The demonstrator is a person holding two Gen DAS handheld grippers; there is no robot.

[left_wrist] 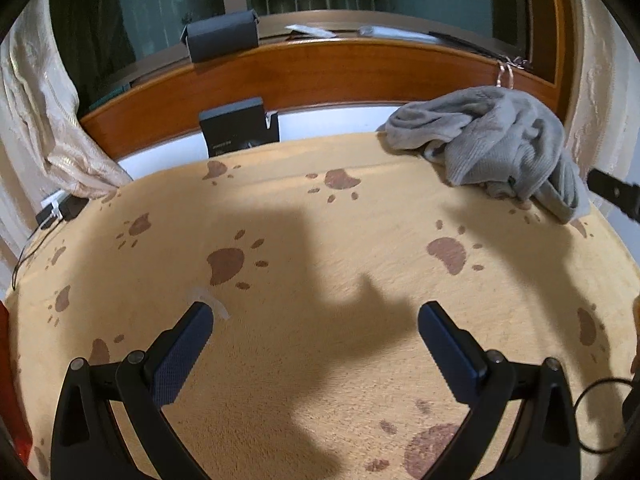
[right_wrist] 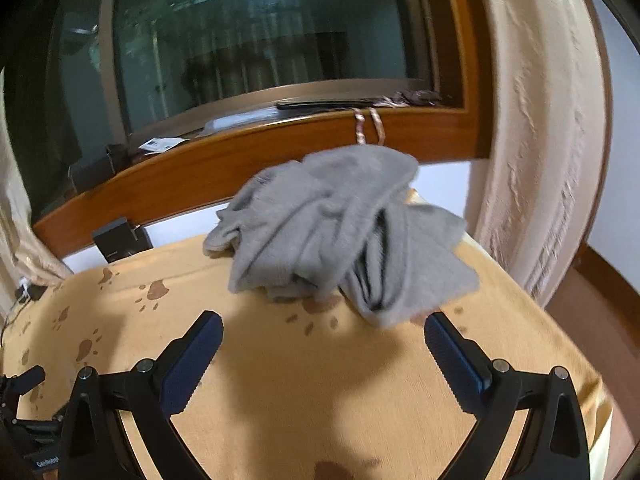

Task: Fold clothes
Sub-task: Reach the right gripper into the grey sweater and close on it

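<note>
A crumpled grey garment [right_wrist: 344,236] lies at the far right of a tan blanket [left_wrist: 320,220] printed with brown paw marks, close to the blanket's far edge. Behind it runs a wooden sill [left_wrist: 320,68] beneath a dark window [right_wrist: 260,40]; two pinkish cords [right_wrist: 370,126] hang over the sill just above the heap, and a pale curtain [right_wrist: 536,140] hangs to its right. A small black box [left_wrist: 238,128] stands at the blanket's far edge, left of the garment and well apart from it; a second dark box [left_wrist: 222,38] sits on the sill above.

The left gripper [left_wrist: 316,320] is spread wide with nothing between its fingers, over bare blanket, far from the garment. The right gripper [right_wrist: 324,328] is likewise spread wide and empty, its right fingertip [right_wrist: 436,322] just beside the garment's near corner; contact cannot be told.

Only the left view shows a charger and cable [left_wrist: 56,210] at the left edge and a strip of clear tape [left_wrist: 212,300]. Only the right view shows the garment's open ribbed folds.

The heap runs from far left to near right, a loose flap pointing near right.
</note>
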